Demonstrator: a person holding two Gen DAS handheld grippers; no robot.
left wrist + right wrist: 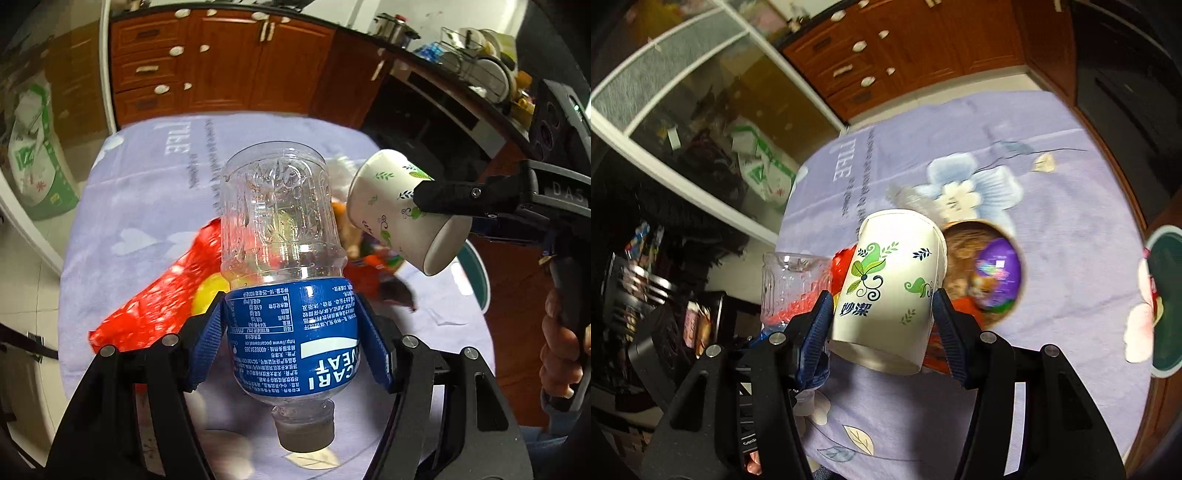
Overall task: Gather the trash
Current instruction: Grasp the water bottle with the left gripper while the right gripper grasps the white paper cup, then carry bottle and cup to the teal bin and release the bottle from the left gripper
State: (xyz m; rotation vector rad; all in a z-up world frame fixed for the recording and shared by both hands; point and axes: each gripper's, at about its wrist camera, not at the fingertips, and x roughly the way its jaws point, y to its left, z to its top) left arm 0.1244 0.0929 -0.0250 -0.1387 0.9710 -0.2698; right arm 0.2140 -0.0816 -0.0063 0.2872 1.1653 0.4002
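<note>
My left gripper (291,325) is shut on an empty clear plastic bottle (284,236) with a blue label, held cap toward me above the table. My right gripper (882,306) is shut on a white paper cup (894,284) with green leaf print, held tilted, open end toward me; the cup also shows in the left wrist view (399,206), to the right of the bottle. The bottle's clear base shows left of the cup in the right wrist view (790,284). Below them lie a red plastic bag (155,299) and a round basket (993,236) holding wrappers.
The round table has a lilac flowered cloth (1052,206). A dark green plate (1167,302) sits at its right edge. Wooden cabinets (221,62) stand behind, a dish rack (476,62) on the counter at right, a green-white sack (33,155) on the floor at left.
</note>
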